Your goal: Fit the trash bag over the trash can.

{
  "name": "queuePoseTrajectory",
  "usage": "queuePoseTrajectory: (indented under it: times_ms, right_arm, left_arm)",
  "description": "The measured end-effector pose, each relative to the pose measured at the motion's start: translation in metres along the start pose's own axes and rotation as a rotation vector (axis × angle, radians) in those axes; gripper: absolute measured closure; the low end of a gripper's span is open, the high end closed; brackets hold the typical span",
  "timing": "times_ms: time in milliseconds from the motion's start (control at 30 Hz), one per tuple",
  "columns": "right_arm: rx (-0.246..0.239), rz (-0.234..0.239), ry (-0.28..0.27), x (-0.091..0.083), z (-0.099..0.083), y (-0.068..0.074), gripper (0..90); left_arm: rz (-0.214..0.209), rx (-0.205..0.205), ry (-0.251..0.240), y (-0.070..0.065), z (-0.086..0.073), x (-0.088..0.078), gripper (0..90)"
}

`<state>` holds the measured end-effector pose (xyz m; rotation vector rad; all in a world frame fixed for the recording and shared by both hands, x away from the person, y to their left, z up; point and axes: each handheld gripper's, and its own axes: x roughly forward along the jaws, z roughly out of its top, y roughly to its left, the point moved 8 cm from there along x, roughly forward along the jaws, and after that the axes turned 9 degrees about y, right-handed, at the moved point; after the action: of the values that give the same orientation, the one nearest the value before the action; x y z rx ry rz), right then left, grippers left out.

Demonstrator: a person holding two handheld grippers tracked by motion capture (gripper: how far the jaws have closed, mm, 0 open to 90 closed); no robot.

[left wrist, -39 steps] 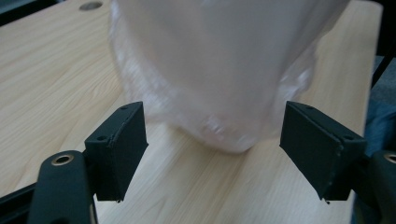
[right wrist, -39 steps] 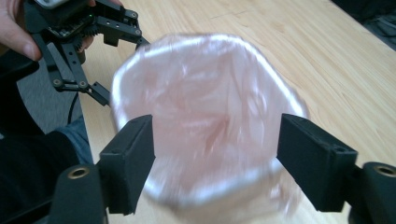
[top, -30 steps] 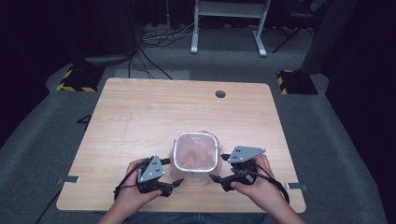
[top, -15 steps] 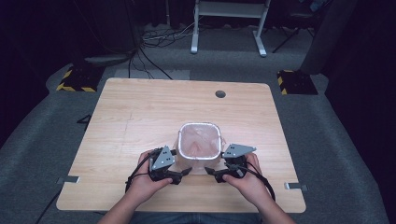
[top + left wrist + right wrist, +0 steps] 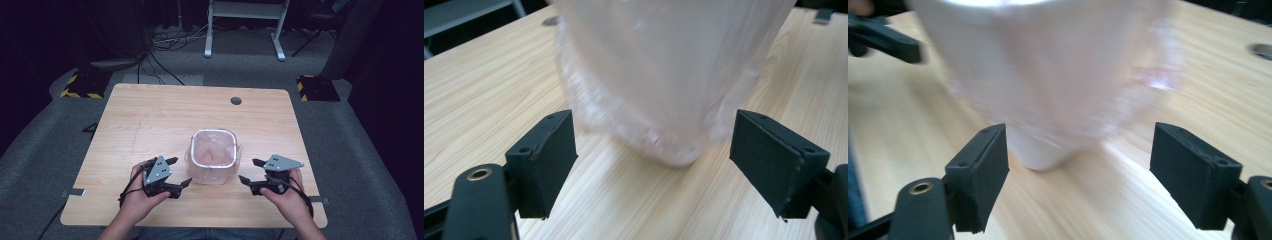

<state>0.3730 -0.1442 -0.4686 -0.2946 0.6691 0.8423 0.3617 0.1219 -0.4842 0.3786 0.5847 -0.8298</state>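
Bin: small white bin [image 5: 214, 159] with plastic liner, upright on table [image 5: 150, 120].
Left gripper [image 5: 175, 172]: fingers open, empty.
Right gripper [image 5: 250, 171]: fingers open, empty.
Tip: you pinch the liner's loose edge, not the bin wall.

Bare wooden table [image 5: 150, 120] on every side of the bag-lined bin [image 5: 214, 156], widest beyond it toward the far edge. Narrow open gaps between the bin and the left gripper [image 5: 175, 172] and right gripper [image 5: 251, 171] flanking it. Nothing else blocking near the bin.
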Motion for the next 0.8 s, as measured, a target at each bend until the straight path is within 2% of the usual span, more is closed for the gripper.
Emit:
queuePoseTrajectory:
  times_ms: [167, 300, 367, 433, 533, 567, 667, 733, 800]
  right_arm:
    - [0.074, -0.068, -0.002, -0.017, -0.014, -0.029, 23.2]
    - [0.142, -0.114, 0.043, -0.024, -0.031, -0.048, 23.5]
    - [0.145, -0.137, 0.067, -0.026, -0.04, -0.056, 22.2]
    - [0.156, -0.148, 0.084, -0.028, -0.049, -0.063, 20.8]
    - [0.143, -0.183, 0.117, -0.033, -0.062, -0.073, 18.4]
    - [0.145, -0.189, 0.126, -0.033, -0.065, -0.075, 18.3]
    - [0.169, -0.195, 0.155, -0.033, -0.077, -0.081, 17.9]
    - [0.176, -0.203, 0.176, -0.034, -0.084, -0.084, 17.9]
    - [0.177, -0.216, 0.2, -0.034, -0.092, -0.087, 17.9]
  left_arm:
    - [0.029, -0.049, 0.028, 0.014, -0.014, -0.012, 18.1]
    - [0.095, -0.077, 0.065, 0.031, -0.028, -0.019, 17.6]
    - [0.109, -0.101, 0.08, 0.038, -0.034, -0.02, 17.1]
    - [0.131, -0.119, 0.116, 0.046, -0.044, -0.021, 16.6]
    - [0.162, -0.138, 0.158, 0.056, -0.056, -0.025, 16.6]
    - [0.167, -0.144, 0.169, 0.059, -0.06, -0.026, 16.6]
    - [0.211, -0.12, 0.214, 0.069, -0.072, -0.031, 16.6]
    - [0.234, -0.13, 0.251, 0.074, -0.08, -0.034, 16.4]
    - [0.231, -0.16, 0.269, 0.079, -0.088, -0.037, 16.2]
